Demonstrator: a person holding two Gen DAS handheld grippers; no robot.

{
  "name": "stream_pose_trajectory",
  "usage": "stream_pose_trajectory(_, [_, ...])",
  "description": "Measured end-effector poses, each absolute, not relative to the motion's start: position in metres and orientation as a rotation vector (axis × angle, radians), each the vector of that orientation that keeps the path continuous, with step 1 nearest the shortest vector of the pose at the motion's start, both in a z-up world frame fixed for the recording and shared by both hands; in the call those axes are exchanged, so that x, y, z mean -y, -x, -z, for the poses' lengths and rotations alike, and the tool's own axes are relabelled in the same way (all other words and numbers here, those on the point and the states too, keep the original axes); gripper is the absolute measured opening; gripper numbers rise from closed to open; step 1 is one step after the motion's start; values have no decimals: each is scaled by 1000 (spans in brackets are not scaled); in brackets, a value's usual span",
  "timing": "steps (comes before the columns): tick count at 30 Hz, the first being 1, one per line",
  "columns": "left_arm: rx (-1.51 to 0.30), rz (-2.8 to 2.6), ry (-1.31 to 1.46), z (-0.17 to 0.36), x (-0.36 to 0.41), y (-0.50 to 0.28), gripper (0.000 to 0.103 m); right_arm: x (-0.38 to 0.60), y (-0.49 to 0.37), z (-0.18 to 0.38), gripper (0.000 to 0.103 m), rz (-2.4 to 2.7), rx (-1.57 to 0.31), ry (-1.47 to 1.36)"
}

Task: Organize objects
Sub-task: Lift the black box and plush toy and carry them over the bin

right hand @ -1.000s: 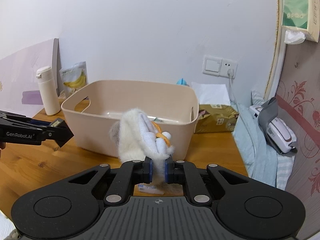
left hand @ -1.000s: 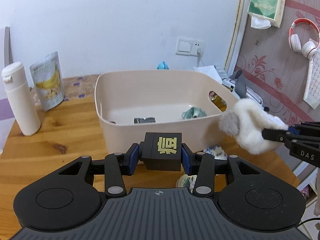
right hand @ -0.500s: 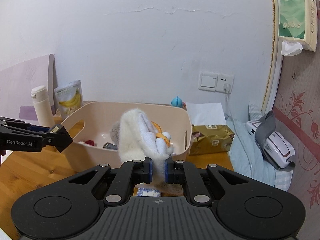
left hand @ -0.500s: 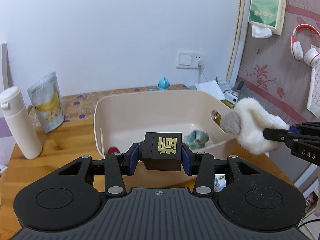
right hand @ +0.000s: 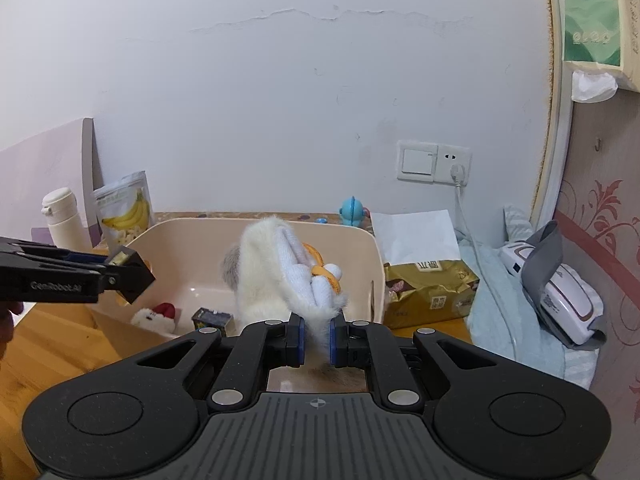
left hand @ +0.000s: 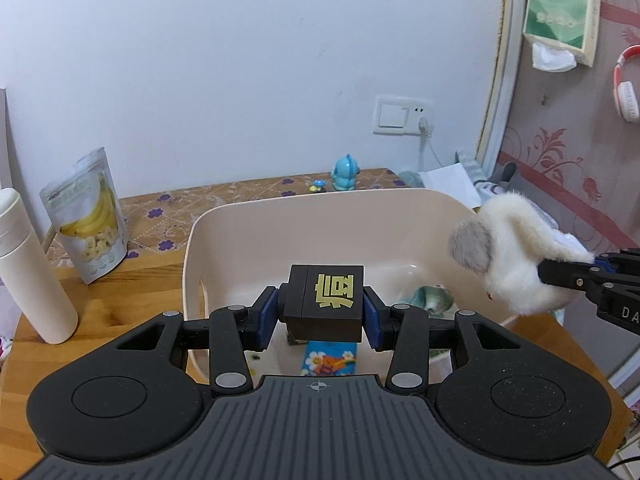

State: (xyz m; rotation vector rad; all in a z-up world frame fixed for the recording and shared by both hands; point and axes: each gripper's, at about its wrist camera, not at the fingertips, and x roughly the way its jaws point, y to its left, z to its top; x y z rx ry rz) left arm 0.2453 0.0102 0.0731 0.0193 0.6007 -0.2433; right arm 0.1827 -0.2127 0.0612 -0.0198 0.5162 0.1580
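Observation:
My left gripper (left hand: 323, 314) is shut on a black cube with a gold character (left hand: 325, 302) and holds it above the near part of the beige bin (left hand: 256, 216). My right gripper (right hand: 316, 338) is shut on a white fluffy plush toy (right hand: 276, 276) with a grey ear and orange parts, held over the bin (right hand: 372, 264). In the left wrist view the plush (left hand: 516, 256) hangs over the bin's right rim. The left gripper (right hand: 128, 276) shows at the left in the right wrist view.
Inside the bin lie a small red-and-white plush (right hand: 156, 316), a dark box (right hand: 212, 318), a teal cloth (left hand: 432, 298) and a flowered card (left hand: 330, 360). A white bottle (left hand: 28, 268), a banana chip bag (left hand: 94, 216), a blue figurine (left hand: 345, 173) and a gold packet (right hand: 430, 288) stand around it.
Both grippers have risen and moved forward over the bin with their loads; the bin's inside has come into view from above. Both stay shut.

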Motion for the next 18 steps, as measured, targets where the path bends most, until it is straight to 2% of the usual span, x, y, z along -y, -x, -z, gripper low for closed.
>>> stream_pose_trajectory(18, [-688, 196, -94, -40, 3, -293, 45, 192, -243, -35, 12, -172, -601, 66])
